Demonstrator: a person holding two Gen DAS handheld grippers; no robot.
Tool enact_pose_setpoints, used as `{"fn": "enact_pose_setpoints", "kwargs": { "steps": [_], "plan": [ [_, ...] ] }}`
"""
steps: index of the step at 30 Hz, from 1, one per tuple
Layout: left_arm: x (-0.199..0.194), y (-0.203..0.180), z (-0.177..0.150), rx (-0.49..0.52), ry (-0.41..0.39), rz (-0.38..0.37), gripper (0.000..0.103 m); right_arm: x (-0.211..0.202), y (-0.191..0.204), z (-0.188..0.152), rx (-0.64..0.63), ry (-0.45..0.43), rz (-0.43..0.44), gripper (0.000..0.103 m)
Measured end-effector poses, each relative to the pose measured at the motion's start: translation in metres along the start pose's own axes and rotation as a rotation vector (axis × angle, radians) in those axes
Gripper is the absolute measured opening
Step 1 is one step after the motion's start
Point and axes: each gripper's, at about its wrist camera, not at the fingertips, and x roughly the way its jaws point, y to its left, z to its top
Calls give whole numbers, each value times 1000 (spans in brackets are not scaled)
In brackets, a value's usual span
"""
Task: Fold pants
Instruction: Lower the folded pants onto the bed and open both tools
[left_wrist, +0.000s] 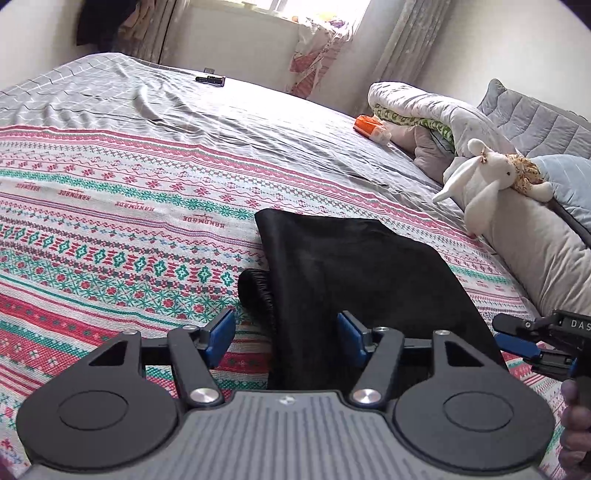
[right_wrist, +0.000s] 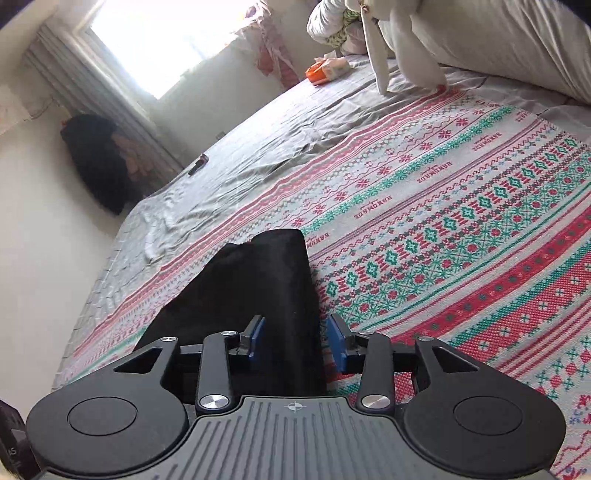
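Black pants (left_wrist: 351, 273) lie folded on a patterned red, green and white blanket (left_wrist: 110, 229) on a bed. A ribbed waistband part (left_wrist: 256, 291) sticks out at their left edge. My left gripper (left_wrist: 286, 332) is open, its blue pads (left_wrist: 221, 334) either side of the pants' near left edge. My right gripper (right_wrist: 295, 341) is open too, its pads (right_wrist: 338, 343) straddling the near right edge of the pants (right_wrist: 258, 288). The right gripper also shows in the left wrist view (left_wrist: 535, 347) at the pants' right side.
A grey checked sheet (left_wrist: 184, 107) covers the far bed. A white plush rabbit (left_wrist: 484, 177), pillows (left_wrist: 546, 258), a rolled quilt (left_wrist: 417, 107) and an orange pack (left_wrist: 369, 127) lie along the right. A black remote (left_wrist: 210, 80) lies far back. The bed edge (right_wrist: 96, 295) drops off left.
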Motion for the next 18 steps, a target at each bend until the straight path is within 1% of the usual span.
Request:
{"fn": "enact_pose_setpoints", "kwargs": {
  "steps": [1, 3, 7, 9, 11, 13, 14, 15, 18],
  "plan": [
    [-6, -1, 0, 12, 1, 9, 78, -5, 0, 0, -1, 2, 3, 40],
    [-21, -3, 2, 35, -3, 15, 79, -17, 5, -1, -22, -1, -4, 46],
    [-53, -14, -1, 67, 11, 17, 82, -42, 26, -7, -94, 14, -19, 47],
    [-69, -17, -7, 71, 27, 20, 84, -55, 39, -13, -136, 24, -32, 50],
    [-86, -18, -14, 69, 50, 20, 84, -68, 50, -21, -173, 31, -44, 51],
    [-104, -18, -21, 56, 62, 13, 89, -82, 61, -30, -207, 38, -58, 54],
    [-112, -19, -25, 57, 64, 17, 93, -90, 65, -36, -218, 38, -65, 59],
    [-121, -20, -30, 59, 63, 25, 95, -97, 69, -40, -224, 39, -70, 63],
    [-147, -21, -43, 66, 69, 51, 97, -119, 80, -56, -232, 57, -89, 66]
  ]
}}
